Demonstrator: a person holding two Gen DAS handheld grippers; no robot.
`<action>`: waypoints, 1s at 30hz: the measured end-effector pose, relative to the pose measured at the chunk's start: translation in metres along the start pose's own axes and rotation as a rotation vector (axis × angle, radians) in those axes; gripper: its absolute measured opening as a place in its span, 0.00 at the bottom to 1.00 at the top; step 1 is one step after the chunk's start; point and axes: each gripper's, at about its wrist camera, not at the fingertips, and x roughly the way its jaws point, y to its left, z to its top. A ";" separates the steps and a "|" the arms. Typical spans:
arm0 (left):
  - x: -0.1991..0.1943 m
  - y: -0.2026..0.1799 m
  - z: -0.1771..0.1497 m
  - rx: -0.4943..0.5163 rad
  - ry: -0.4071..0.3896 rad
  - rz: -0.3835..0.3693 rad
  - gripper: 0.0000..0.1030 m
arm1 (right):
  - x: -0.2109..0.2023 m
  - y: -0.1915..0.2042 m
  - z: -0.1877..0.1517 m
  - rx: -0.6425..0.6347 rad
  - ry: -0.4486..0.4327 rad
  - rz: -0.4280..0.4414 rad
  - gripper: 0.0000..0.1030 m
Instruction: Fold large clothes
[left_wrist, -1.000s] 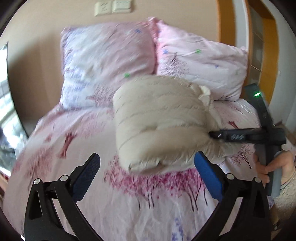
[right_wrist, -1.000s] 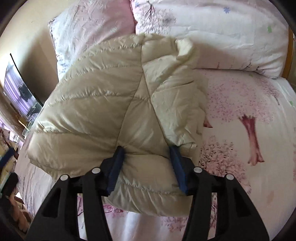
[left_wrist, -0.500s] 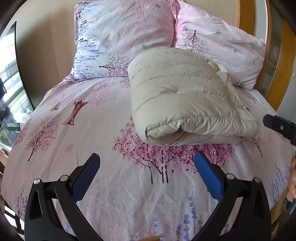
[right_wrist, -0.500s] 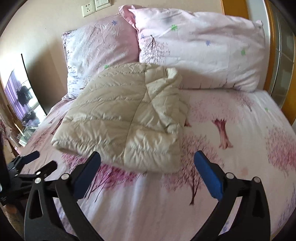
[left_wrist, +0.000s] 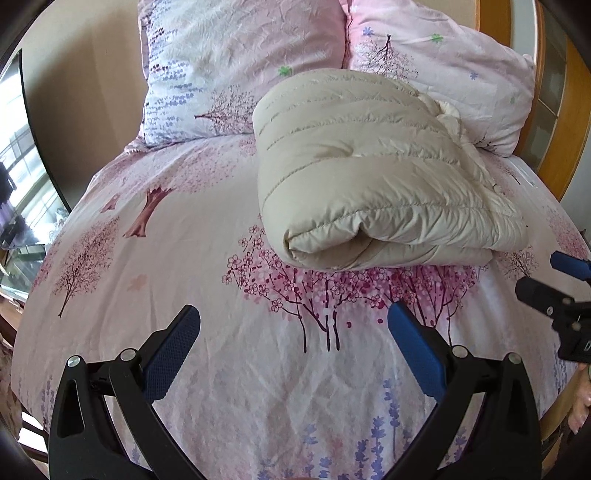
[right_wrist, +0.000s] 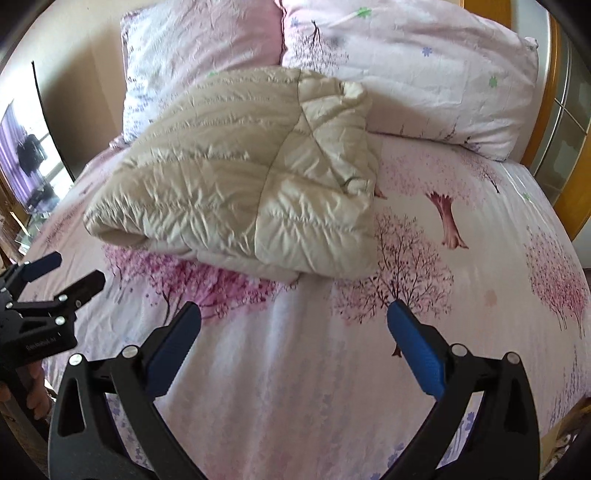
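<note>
Both wrist views look down, near, sharing the folded jacket (left_wrist: 369, 173).

i'm looking at a bed (left_wrist: 207, 369) covered in a pink sheet printed with blossom trees and lavender sprigs. two matching pillows (left_wrist: 236, 62) (right_wrist: 417, 70) lean against a beige wall (left_wrist: 81, 92) at its head. a wooden frame with glass panes (right_wrist: 557, 122) stands along one side. on the other side a window (left_wrist: 18, 177) lets in bright daylight.
</note>
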 end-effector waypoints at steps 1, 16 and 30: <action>0.002 0.001 0.000 -0.004 0.009 0.001 0.99 | 0.002 0.000 -0.001 -0.002 0.006 -0.001 0.98; 0.012 0.000 -0.002 0.002 0.045 0.003 0.99 | 0.016 0.002 -0.005 -0.012 0.054 -0.014 0.98; 0.015 -0.001 -0.002 0.003 0.051 0.003 0.99 | 0.019 0.000 -0.005 -0.006 0.063 -0.014 0.98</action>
